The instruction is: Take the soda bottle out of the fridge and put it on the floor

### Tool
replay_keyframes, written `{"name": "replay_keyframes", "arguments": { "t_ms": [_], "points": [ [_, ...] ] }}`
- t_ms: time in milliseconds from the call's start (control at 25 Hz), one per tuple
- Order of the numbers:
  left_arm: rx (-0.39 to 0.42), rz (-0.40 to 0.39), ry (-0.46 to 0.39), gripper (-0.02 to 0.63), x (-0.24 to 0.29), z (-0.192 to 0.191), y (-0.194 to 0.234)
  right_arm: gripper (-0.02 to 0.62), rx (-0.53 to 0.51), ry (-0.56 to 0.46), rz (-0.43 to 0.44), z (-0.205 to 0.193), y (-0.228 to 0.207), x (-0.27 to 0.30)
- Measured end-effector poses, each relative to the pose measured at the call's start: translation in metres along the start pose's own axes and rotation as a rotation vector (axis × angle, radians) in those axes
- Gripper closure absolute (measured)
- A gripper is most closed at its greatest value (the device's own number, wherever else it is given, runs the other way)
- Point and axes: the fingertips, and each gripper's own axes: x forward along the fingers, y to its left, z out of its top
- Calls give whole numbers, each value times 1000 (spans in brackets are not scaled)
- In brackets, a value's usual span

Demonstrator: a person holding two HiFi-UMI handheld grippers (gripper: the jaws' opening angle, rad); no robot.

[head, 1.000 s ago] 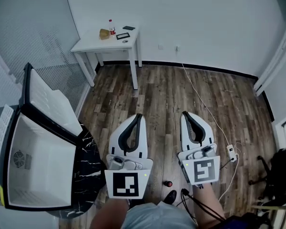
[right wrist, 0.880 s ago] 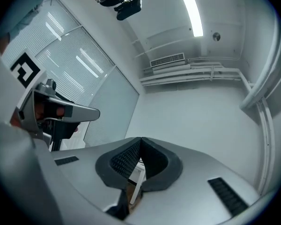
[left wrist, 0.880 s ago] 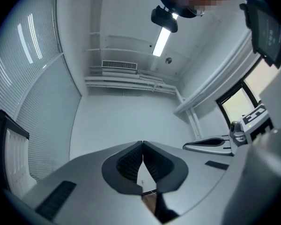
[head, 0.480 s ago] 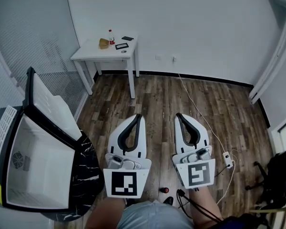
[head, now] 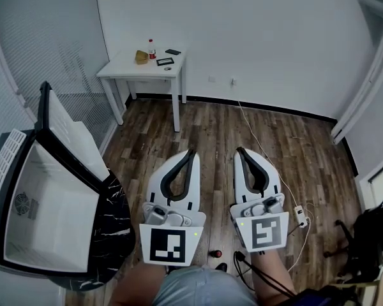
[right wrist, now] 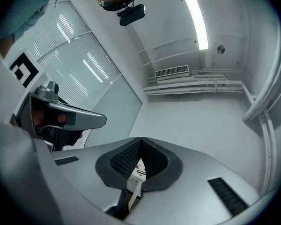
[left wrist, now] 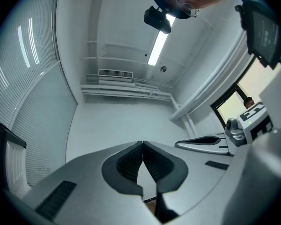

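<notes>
1: Most of the head view is wood floor (head: 306, 152). What stands at the left?
2: The fridge (head: 51, 215), its lid up and its white inside showing. Beyond it, a white table (head: 143, 69) stands against the far wall.
1: And the 2 grippers?
2: Side by side above the floor, pointing forward. The left gripper (head: 190, 150) has its jaws pressed together on nothing, and the right gripper (head: 239, 150) likewise.
1: The soda bottle (head: 215, 254)?
2: On the floor between the grippers' rear ends, with only its red cap clear.
</notes>
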Motion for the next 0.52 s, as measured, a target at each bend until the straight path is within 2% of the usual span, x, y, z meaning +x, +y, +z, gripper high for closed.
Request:
{"name": "replay_keyframes", "arguments": {
  "t_ms": [520],
  "points": [
    [-1, 21, -11, 589, -16, 3, 0, 583, -7, -10, 22, 4, 15, -8]
  ]
}}
